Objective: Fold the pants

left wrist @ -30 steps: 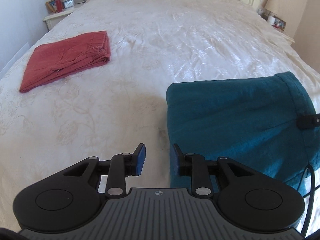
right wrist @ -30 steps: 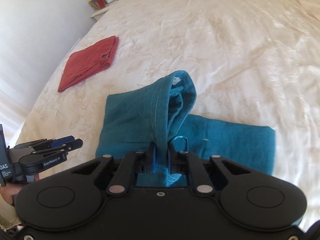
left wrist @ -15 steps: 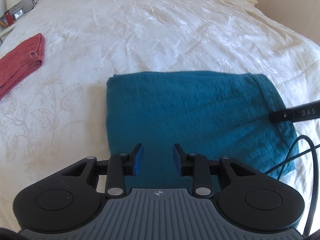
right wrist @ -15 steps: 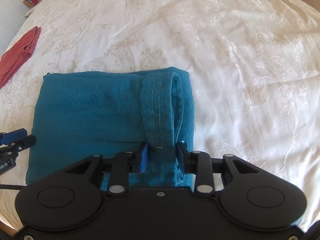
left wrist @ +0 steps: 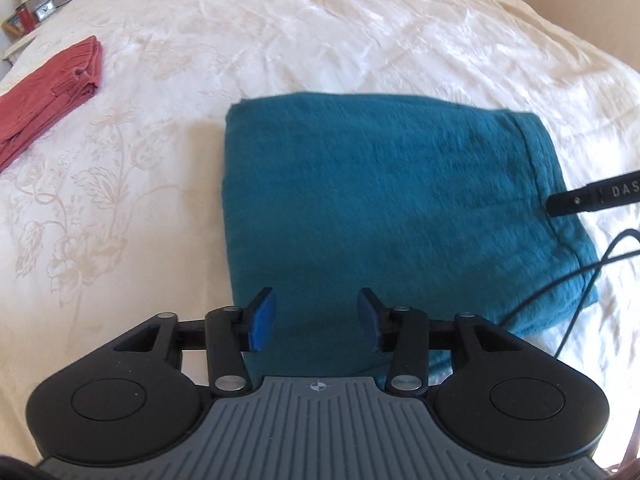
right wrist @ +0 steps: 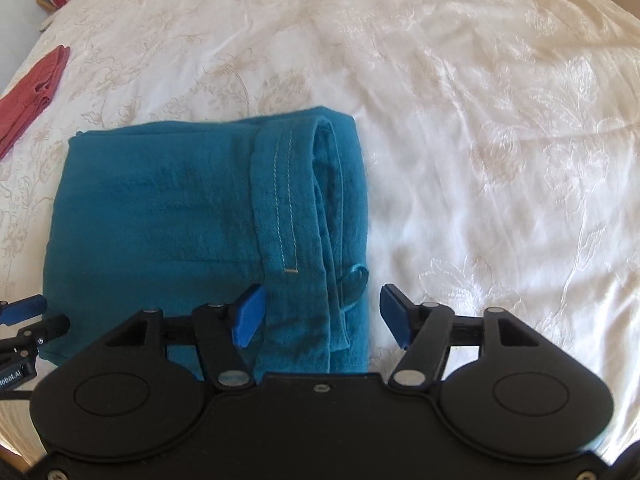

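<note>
The teal pants [left wrist: 384, 208] lie folded into a flat rectangle on the white bed; in the right wrist view [right wrist: 192, 216] the stitched waistband edge lies on top at the right side. My left gripper [left wrist: 316, 320] is open and empty over the pants' near left edge. My right gripper [right wrist: 324, 316] is open, its jaws spread either side of the waistband end, holding nothing. The right gripper's finger [left wrist: 592, 196] shows at the pants' right edge in the left wrist view. The left gripper's tips [right wrist: 28, 312] show at the left in the right wrist view.
A folded red garment [left wrist: 44, 96] lies on the bed at the far left, also in the right wrist view [right wrist: 32, 88]. A nightstand with a lamp and clock [left wrist: 36, 4] stands beyond the bed's left corner. A black cable [left wrist: 592, 272] trails over the pants' right corner.
My right gripper has laid the waistband fold down flat and opened, letting go of the pants. My left gripper has swung right over the pants and opened wider.
</note>
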The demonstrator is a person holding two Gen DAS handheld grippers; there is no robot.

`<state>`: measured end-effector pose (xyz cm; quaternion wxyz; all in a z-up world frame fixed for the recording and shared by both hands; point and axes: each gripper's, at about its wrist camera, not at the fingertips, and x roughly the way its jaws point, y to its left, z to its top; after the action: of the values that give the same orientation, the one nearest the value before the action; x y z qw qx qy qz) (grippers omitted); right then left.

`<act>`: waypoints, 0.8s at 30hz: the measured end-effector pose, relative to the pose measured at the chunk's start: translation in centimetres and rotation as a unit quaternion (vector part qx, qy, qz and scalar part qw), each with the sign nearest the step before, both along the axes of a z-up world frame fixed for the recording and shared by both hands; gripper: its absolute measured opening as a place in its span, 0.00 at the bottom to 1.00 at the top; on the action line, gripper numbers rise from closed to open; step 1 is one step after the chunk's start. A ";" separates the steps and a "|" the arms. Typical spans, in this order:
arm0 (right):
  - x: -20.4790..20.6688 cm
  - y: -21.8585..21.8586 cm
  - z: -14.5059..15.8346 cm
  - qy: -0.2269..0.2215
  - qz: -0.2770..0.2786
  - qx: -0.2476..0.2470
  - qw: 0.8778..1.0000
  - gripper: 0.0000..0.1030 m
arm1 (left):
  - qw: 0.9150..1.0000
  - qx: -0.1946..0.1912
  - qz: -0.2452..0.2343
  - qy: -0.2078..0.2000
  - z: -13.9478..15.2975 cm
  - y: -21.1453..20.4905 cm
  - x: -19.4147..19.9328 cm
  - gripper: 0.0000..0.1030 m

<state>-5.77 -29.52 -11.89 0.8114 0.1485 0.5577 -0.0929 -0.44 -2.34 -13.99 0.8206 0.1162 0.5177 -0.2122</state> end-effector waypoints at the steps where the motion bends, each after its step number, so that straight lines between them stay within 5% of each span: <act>1: 0.1 0.1 0.4 -0.012 0.005 0.003 1.000 0.71 | 1.000 -0.002 0.007 -0.012 0.1 0.3 0.5 0.53; 4: 0.9 0.1 0.5 -0.026 0.010 0.004 1.000 0.80 | 0.999 0.006 0.023 -0.034 0.0 0.3 2.2 0.74; 9: 2.2 -0.2 -1.2 -0.015 0.013 0.012 1.000 0.82 | 0.999 0.018 0.030 0.006 -1.7 -0.2 4.9 0.76; 17: 3.2 -1.6 -4.1 0.010 -0.001 0.065 0.998 0.86 | 0.995 -0.002 0.056 0.083 -4.6 0.1 7.0 0.95; 24: 3.8 -1.9 -5.3 0.007 0.004 0.092 0.996 0.94 | 0.997 -0.015 0.034 0.074 -5.4 -0.8 7.8 1.00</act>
<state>-2.01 -31.43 -17.15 0.7904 0.2198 0.5705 -0.0390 7.41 -3.18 -19.36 0.7884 0.0703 0.5776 -0.1997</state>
